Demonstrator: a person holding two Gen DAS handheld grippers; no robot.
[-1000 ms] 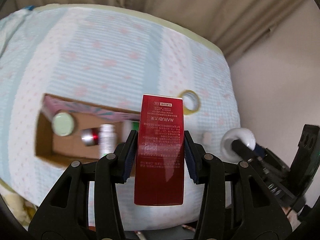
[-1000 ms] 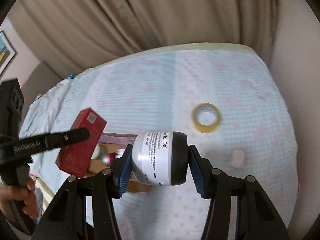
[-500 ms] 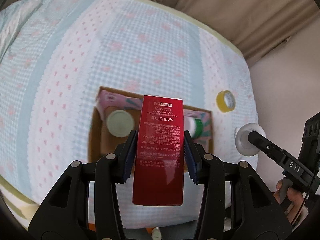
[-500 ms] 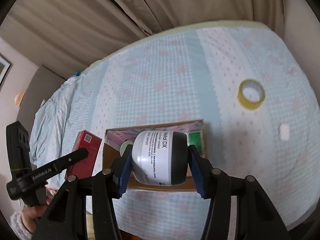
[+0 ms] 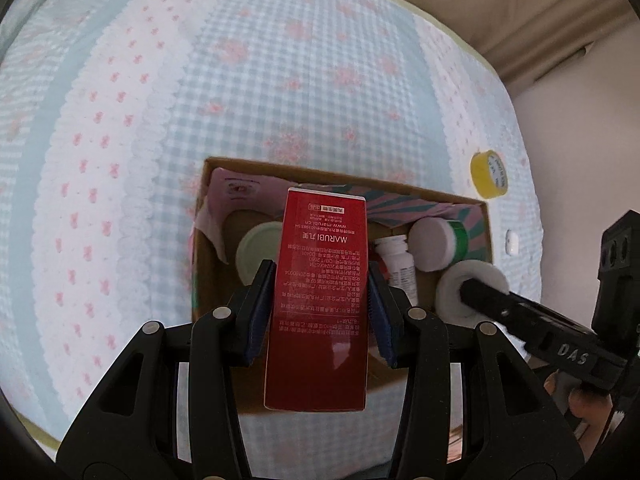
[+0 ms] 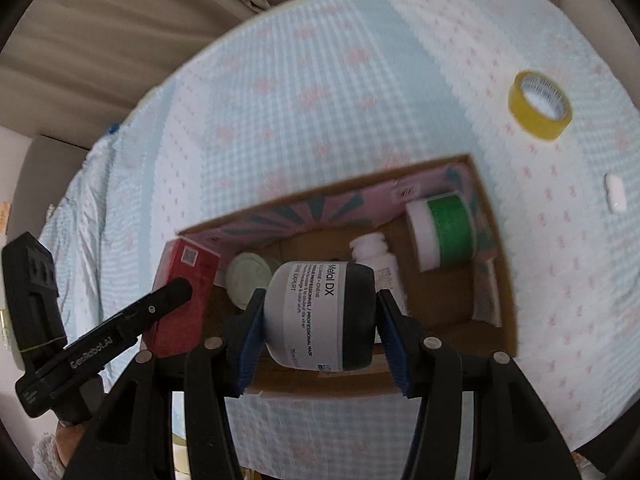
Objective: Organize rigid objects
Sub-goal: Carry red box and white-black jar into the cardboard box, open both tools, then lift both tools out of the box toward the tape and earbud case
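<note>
My left gripper [image 5: 318,312] is shut on a tall red carton [image 5: 320,296] and holds it above the open cardboard box [image 5: 200,264]. The carton also shows in the right wrist view [image 6: 180,300]. My right gripper [image 6: 320,322] is shut on a white jar with a black lid [image 6: 320,316], lying sideways, over the same box [image 6: 500,280]. In the box lie a pale green lid [image 5: 256,254], a small white bottle [image 5: 398,264] and a green-banded white jar [image 5: 440,246].
The box sits on a bed with a blue checked cover [image 5: 280,80]. A yellow tape roll [image 5: 489,174] and a small white object [image 5: 512,241] lie on the cover to the right of the box. Curtains [image 6: 140,20] hang behind the bed.
Both grippers have moved in over the box with their objects still held. The box now looks larger and closer in both views.
</note>
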